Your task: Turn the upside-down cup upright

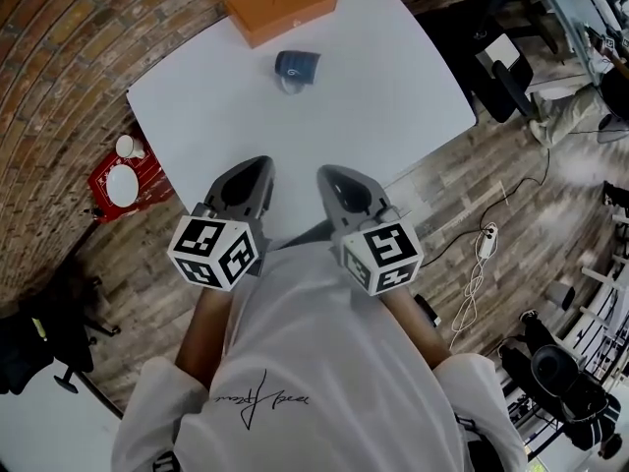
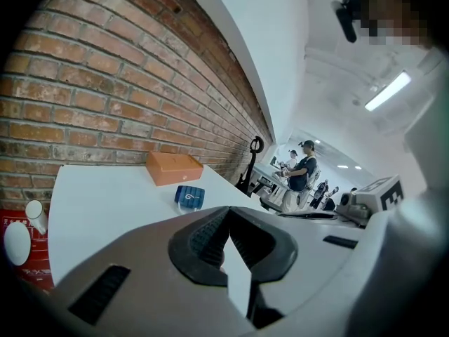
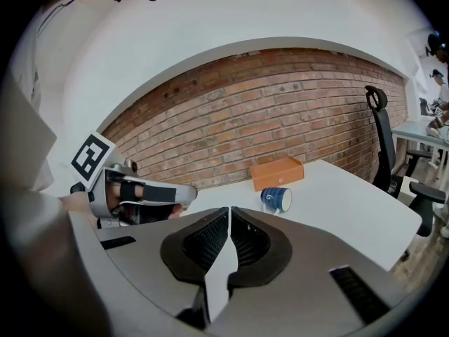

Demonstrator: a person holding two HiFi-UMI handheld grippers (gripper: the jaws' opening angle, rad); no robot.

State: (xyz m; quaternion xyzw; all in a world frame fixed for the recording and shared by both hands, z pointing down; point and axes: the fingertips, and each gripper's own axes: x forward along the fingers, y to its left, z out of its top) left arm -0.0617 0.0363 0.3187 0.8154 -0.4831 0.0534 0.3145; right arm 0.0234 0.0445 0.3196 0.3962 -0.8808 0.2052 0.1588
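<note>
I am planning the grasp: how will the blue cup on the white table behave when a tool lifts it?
Probably rigid: the blue cup holds a firm round shape. Its surface looks smooth, so it may slip when gripped. Being round, it could roll if tipped sideways on the white table.

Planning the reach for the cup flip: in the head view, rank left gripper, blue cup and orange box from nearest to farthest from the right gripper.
1. The left gripper, side by side with the right gripper, over the near edge of the white table.
2. The blue cup, mid-table, ahead of both grippers.
3. The orange box, at the far edge, just beyond the cup.
</note>
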